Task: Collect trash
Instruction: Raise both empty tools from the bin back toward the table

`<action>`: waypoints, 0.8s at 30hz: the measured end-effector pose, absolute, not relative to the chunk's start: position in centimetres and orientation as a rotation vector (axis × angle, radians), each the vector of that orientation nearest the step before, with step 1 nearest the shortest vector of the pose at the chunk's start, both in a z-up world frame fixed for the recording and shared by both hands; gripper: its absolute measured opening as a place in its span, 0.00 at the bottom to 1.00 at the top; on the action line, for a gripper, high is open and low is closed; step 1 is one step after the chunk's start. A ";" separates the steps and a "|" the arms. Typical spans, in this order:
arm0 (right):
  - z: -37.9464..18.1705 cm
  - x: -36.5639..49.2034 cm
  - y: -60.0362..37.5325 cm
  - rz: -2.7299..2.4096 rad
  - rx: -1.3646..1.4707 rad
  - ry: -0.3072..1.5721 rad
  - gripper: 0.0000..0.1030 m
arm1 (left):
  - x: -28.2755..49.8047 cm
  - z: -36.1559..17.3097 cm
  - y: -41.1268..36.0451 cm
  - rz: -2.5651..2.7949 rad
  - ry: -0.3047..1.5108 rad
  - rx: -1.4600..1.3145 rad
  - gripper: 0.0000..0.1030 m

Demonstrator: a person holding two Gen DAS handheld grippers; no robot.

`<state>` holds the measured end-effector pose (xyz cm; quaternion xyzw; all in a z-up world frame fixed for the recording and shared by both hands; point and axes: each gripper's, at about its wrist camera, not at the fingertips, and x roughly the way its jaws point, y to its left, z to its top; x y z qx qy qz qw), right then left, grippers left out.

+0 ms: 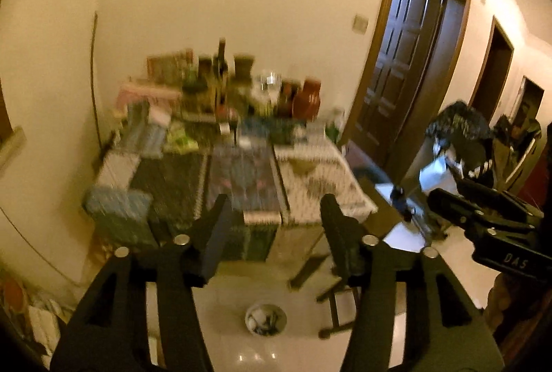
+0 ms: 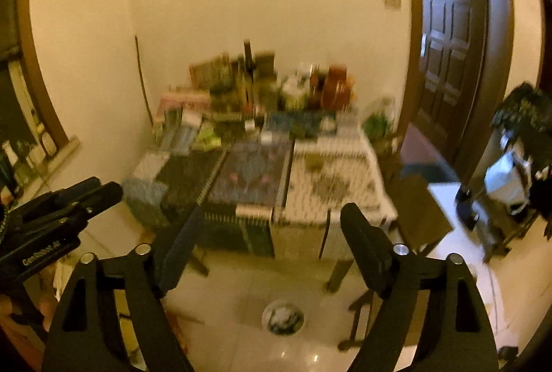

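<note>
Black left gripper (image 1: pixel 274 216) and black right gripper (image 2: pixel 272 227) both gape wide, empty. Small round patterned bin of crumpled trash (image 2: pixel 283 317) on glossy floor at 6 o'clock, below cluttered table (image 2: pixel 331 165).

A cluttered table (image 1: pixel 321 165) stands against the wall beside a dark wooden door (image 1: pixel 403 61).
</note>
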<state>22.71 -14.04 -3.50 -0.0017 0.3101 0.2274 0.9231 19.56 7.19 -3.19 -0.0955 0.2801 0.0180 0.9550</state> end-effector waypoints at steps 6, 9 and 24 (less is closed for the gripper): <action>-0.1 20.3 -14.7 0.374 0.003 0.481 0.95 | 16.6 0.8 8.5 0.001 0.450 -0.206 0.60; 0.3 19.9 -14.8 0.361 0.010 0.437 1.00 | 16.4 1.3 8.6 0.010 0.434 -0.196 0.60; -1.3 25.9 -14.6 0.413 -0.011 0.436 1.00 | 22.8 -0.2 8.0 0.097 0.461 -0.132 0.83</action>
